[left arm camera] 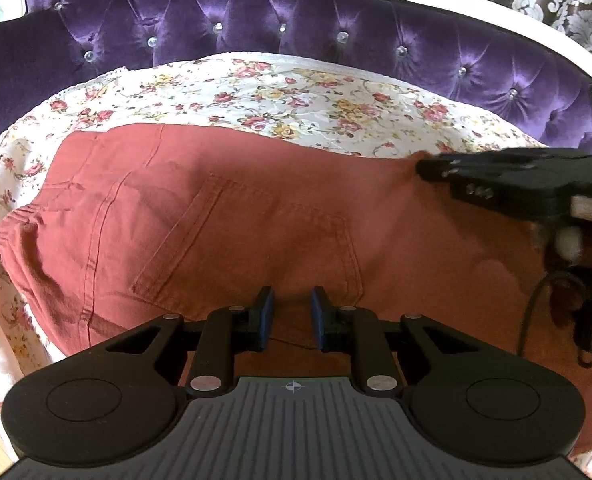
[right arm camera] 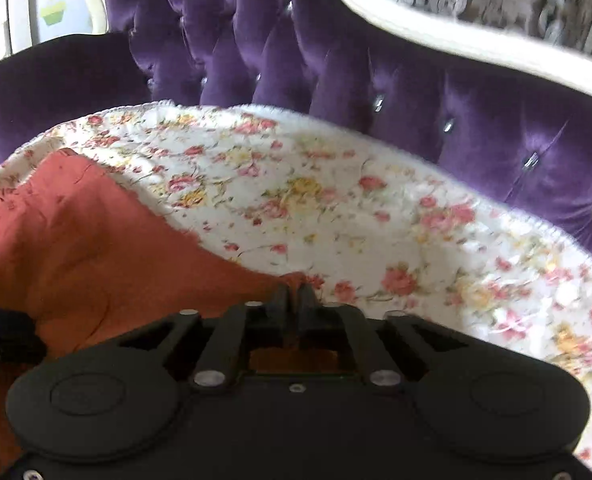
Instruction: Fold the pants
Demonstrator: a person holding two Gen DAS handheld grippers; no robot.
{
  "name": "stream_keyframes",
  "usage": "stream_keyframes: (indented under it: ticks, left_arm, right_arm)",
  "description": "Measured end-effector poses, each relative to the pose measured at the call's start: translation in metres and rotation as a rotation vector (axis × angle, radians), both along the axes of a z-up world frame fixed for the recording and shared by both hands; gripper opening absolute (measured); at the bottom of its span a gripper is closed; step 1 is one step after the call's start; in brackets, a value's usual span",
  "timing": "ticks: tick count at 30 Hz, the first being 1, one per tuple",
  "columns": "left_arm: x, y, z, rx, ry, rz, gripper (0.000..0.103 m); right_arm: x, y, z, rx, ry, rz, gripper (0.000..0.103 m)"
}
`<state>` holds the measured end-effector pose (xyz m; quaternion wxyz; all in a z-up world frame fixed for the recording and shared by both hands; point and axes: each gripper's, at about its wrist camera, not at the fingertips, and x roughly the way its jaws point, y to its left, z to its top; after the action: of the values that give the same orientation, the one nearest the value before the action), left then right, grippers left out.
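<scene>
The rust-red pants [left arm camera: 231, 216] lie spread on a floral sheet [left arm camera: 296, 96] that covers the seat of a purple tufted sofa [left arm camera: 255, 12]. In the left wrist view the cloth fills the middle of the frame, with the ribbed waistband toward 9 o'clock, a patch pocket [left arm camera: 255, 248] at the centre, and the floral sheet showing along the edge from 8 o'clock round to 1 o'clock.

The left gripper [left arm camera: 291, 318] sits at 6 o'clock over the pocket's lower edge. Its blue-padded fingers [left arm camera: 264, 318] stand apart with red cloth visible in the gap; nothing is pinched between them, and whether the tips touch the fabric cannot be told.

The right gripper [left arm camera: 430, 168] comes in from 3 o'clock in that same view, its tips at the far edge of the pants where red cloth meets floral sheet. From its own camera the right gripper [right arm camera: 294, 298] has its fingers drawn nearly together on a small tip of the pants [right arm camera: 87, 240] edge (the frame is somewhat blurred, but red cloth shows between and just past the tips). There the pants spread from the fingers toward 9 o'clock, and the sheet [right arm camera: 356, 220] runs from 12 to 4 o'clock, backed by the sofa [right arm camera: 416, 100]
</scene>
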<state>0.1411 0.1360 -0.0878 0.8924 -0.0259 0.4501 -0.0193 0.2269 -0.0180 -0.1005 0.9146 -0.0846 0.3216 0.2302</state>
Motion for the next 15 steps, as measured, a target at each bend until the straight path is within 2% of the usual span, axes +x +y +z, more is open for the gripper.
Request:
stream_keyframes:
  ticks: [3,6,10,15]
  left_arm:
    - [-0.003,-0.005,0.009,0.024,0.0,-0.001,0.02]
    - [-0.014,-0.017,0.018,0.007,-0.014,-0.027,0.02]
    - [-0.028,-0.049,0.021,-0.002,-0.008,-0.101,0.02]
    - [-0.047,-0.085,0.009,-0.004,0.036,-0.155,0.02]
  right_arm:
    - [-0.022,-0.026,0.023,0.054,-0.027,-0.062,0.036]
    - [-0.052,-0.054,0.035,0.069,0.001,-0.114,0.036]
    - [-0.102,-0.092,0.027,0.018,0.077,-0.212,0.036]
    - [-0.169,-0.144,0.008,-0.04,0.159,-0.373,0.036]
